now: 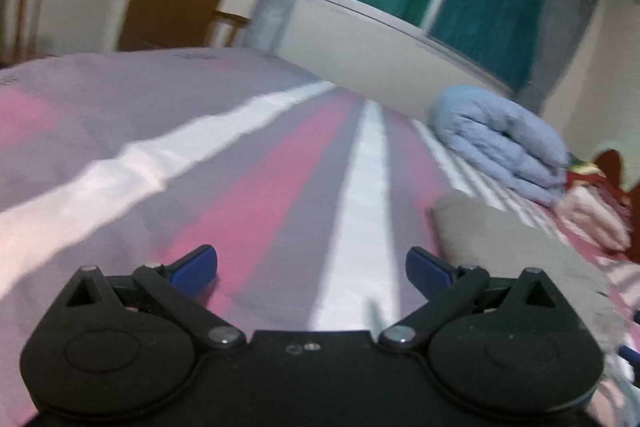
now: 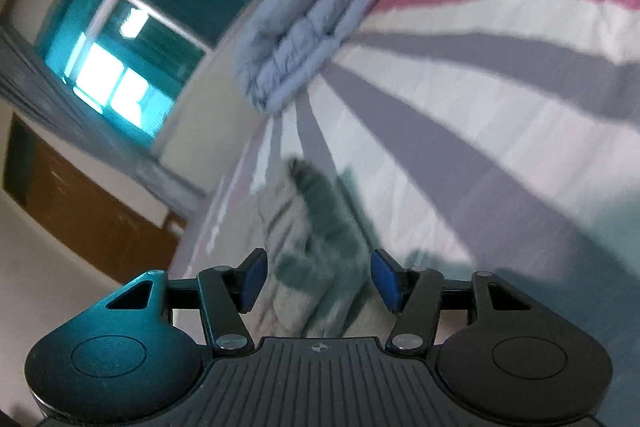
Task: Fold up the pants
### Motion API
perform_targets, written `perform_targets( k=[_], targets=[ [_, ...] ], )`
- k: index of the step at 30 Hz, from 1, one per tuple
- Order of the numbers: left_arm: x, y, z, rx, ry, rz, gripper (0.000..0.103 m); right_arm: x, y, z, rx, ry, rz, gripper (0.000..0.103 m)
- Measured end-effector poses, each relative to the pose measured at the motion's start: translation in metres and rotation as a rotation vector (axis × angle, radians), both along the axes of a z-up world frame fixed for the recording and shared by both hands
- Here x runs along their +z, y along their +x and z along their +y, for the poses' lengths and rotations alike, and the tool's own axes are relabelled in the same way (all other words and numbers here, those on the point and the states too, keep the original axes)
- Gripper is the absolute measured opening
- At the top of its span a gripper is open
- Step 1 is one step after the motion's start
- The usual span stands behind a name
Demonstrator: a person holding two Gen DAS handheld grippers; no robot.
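Now the soft grey-green rumpled pants [image 2: 316, 259] lie bunched on the striped pink, grey and white bedsheet [image 2: 460, 99], right between the right gripper [image 2: 318, 281]'s wide-open blue pads, nothing pinched yet. Left gripper [image 1: 312, 267] gapes empty over bare sheet, the grey cloth just off to its right. Light, limp fabric, I'd judge: it will sag and slide, so pinch a thick edge such as the waistband or a hem.

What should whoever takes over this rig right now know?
Left tool: open, empty, low over the striped bed.
Right tool: open, not gripping; grey-green striped cloth lies bunched between and ahead of its fingers, blurred.
A flat grey cloth lies right of the left tool; I cannot tell whether it is the same garment.
A folded blue quilt sits at the far side by the window wall.
Done: cannot tell; the cloth at the right tool looks unfolded.
Left: probably grasp, spread and fold the pants.
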State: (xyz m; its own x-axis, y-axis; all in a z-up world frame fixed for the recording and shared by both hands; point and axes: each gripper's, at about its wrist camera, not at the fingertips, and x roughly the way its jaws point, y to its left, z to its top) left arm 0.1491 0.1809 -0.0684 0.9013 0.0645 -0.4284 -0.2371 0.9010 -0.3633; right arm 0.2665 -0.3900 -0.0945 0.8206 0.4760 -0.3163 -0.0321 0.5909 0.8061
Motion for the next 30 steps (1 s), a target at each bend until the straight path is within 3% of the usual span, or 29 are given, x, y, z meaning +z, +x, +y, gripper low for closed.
perform_targets(
  k=[7, 8, 10, 12, 14, 18, 21, 24, 30],
  targets=[
    [0.003, 0.028, -0.046, -0.253, -0.022, -0.03, 0.094, -0.002, 0.005, -0.001, 0.049, 0.025, -0.006, 0.058],
    [0.001, 0.034, -0.053, -0.283, -0.022, -0.017, 0.094, -0.002, 0.006, 0.001, 0.064, 0.023, -0.008, 0.058],
    [-0.01, 0.052, -0.069, -0.352, 0.013, 0.084, 0.095, -0.004, 0.011, 0.005, 0.107, 0.002, 0.005, 0.059],
    [-0.016, 0.058, -0.076, -0.349, 0.038, 0.118, 0.095, -0.01, 0.018, 0.011, 0.134, -0.078, 0.077, 0.061],
    [-0.011, 0.059, -0.073, -0.353, 0.001, 0.102, 0.094, -0.011, 0.016, 0.006, 0.141, -0.068, 0.062, 0.061],
    [-0.007, 0.071, -0.064, -0.389, -0.091, 0.052, 0.093, 0.002, 0.01, -0.008, 0.152, -0.037, -0.053, 0.061],
    [-0.006, 0.095, -0.057, -0.449, -0.167, 0.072, 0.088, -0.003, 0.025, -0.01, 0.196, -0.036, -0.024, 0.061],
    [-0.016, 0.126, -0.048, -0.529, -0.296, 0.154, 0.083, -0.013, 0.044, -0.013, 0.257, -0.006, 0.011, 0.061],
    [-0.039, 0.159, -0.022, -0.651, -0.463, 0.225, 0.082, -0.027, 0.078, -0.021, 0.352, 0.051, 0.039, 0.066]
  ],
)
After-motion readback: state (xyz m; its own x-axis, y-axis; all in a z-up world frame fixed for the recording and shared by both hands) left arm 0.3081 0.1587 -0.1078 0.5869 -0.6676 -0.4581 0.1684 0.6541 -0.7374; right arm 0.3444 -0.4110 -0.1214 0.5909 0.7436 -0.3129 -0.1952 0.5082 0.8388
